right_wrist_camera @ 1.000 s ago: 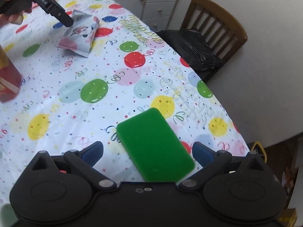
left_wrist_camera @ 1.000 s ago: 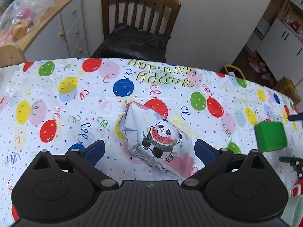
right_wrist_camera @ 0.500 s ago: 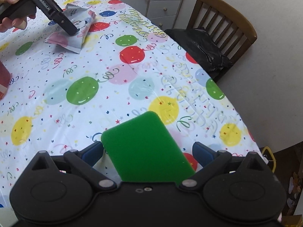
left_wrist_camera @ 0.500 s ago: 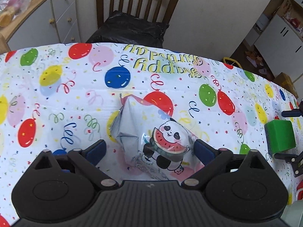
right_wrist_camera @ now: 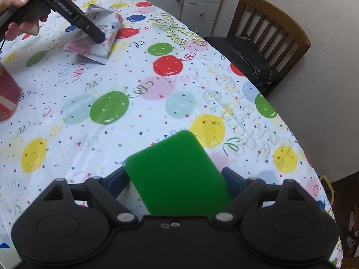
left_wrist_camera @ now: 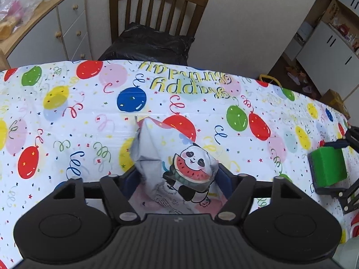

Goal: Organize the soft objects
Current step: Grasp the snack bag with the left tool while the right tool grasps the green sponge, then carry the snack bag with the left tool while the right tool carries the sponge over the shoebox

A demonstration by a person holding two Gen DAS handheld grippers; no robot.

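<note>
In the left wrist view, the left gripper [left_wrist_camera: 177, 177] is closing on the panda packet [left_wrist_camera: 179, 168], which lies on the desk [left_wrist_camera: 67, 123]; both blue pads already press its sides and the foil is crumpled. It looks light, puffy and a little slippery (the film is shiny), so I think the middle of the body is the better hold, not the thin sealed edge. In the right wrist view, the right gripper [right_wrist_camera: 176, 181] is closing around the green sponge [right_wrist_camera: 175, 170], near the desk's edge; the pads seem just at its long sides. Sponge is soft and springy; a mid-length hold should do.
</note>
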